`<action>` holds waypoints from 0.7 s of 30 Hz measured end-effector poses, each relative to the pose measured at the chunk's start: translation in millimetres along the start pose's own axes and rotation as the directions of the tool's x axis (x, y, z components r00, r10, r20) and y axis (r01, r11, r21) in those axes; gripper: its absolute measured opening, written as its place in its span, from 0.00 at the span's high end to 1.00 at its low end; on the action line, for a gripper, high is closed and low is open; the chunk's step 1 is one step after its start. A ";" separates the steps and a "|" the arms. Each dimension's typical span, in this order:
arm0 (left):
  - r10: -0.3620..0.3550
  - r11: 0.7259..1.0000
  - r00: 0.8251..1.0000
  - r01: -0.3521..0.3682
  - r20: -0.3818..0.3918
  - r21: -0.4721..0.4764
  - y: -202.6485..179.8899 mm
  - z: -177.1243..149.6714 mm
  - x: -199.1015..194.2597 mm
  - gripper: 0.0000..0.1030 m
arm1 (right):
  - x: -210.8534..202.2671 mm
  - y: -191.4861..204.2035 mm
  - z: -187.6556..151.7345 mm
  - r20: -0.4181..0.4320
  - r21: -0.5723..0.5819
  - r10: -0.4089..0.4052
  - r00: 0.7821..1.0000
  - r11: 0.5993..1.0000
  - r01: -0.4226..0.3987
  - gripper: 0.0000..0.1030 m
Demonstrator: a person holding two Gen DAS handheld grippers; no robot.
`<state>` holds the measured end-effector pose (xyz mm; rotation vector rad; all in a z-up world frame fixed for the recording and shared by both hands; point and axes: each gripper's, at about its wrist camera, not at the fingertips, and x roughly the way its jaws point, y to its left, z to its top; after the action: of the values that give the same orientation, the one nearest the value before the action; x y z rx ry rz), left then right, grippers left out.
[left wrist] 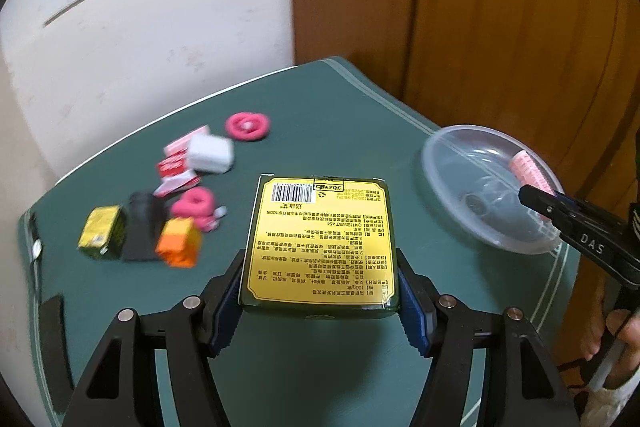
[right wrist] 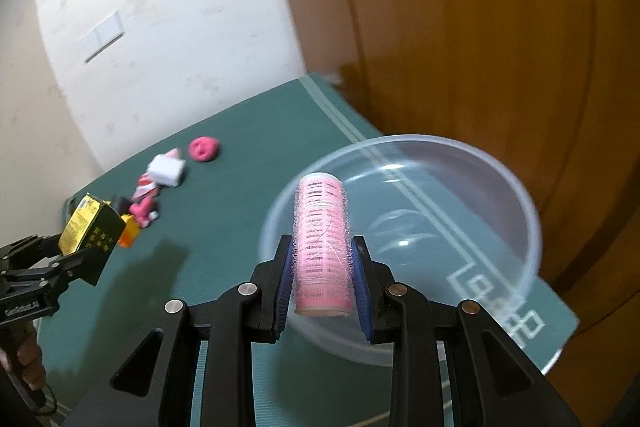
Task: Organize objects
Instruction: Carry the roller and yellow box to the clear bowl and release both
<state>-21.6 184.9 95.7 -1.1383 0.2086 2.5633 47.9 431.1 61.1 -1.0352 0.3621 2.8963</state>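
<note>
Left wrist view shows the left gripper (left wrist: 320, 291) pinching a flat green box with a yellow printed label (left wrist: 322, 239) by its two long side edges, near the end closest to the camera, lifted clear of the green table mat (left wrist: 340, 123). The box looks stiff and fairly light, with a glossy wrap that could slide, so a hold across the narrow sides, as here, seems the sound one (a grip nearer its middle would likely steady it better).

In the right wrist view, the right gripper (right wrist: 322, 275) is pressed together on a pink hair roller (right wrist: 322, 243), held end-on over the near rim of the clear plastic bowl (right wrist: 500, 187). The roller appears very light, hollow and a little springy, and its mesh surface should bite well against the ribbed blue pads (right wrist: 283, 283); a hard squeeze might dent it.

Only the left view lays out the loose pile in detail: a white block (left wrist: 210, 153), red and white packets (left wrist: 176, 163), a pink ring (left wrist: 247, 125), a pink clip-like piece (left wrist: 194, 205), a black object (left wrist: 142, 227), an orange block (left wrist: 180, 241) and a small yellow-green box (left wrist: 100, 237). Only the right view shows the bowl's inside, which holds nothing yet, and the box's dark underside.
</note>
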 end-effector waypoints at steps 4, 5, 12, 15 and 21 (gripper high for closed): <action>-0.058 0.997 0.998 0.058 -0.012 0.040 -23.3 12.2 15.6 0.33 | 0.8 -19.2 2.4 0.007 0.025 -0.040 0.999 0.999 0.040 0.72; -0.073 0.996 0.997 0.073 -0.010 0.054 -30.5 15.6 20.0 0.33 | 1.1 -23.1 2.8 0.009 0.025 -0.052 0.999 0.998 0.051 0.72; -0.138 0.986 0.990 0.141 -0.037 0.086 -62.6 33.9 54.6 0.33 | 10.2 -47.2 9.3 0.003 0.054 -0.092 0.996 0.994 0.091 0.72; -0.164 0.981 0.986 0.167 -0.036 0.097 -73.3 43.4 64.5 0.33 | 13.3 -56.7 12.4 0.002 0.068 -0.098 0.995 0.993 0.098 0.72; -0.216 0.965 0.976 0.219 -0.036 0.142 -98.5 59.0 79.9 0.33 | 17.7 -69.1 15.5 -0.001 0.089 -0.108 0.994 0.990 0.108 0.72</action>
<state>-77.9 311.4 75.8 -1.0705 0.2550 2.3051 32.8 501.2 47.4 -1.0032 0.4167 2.7592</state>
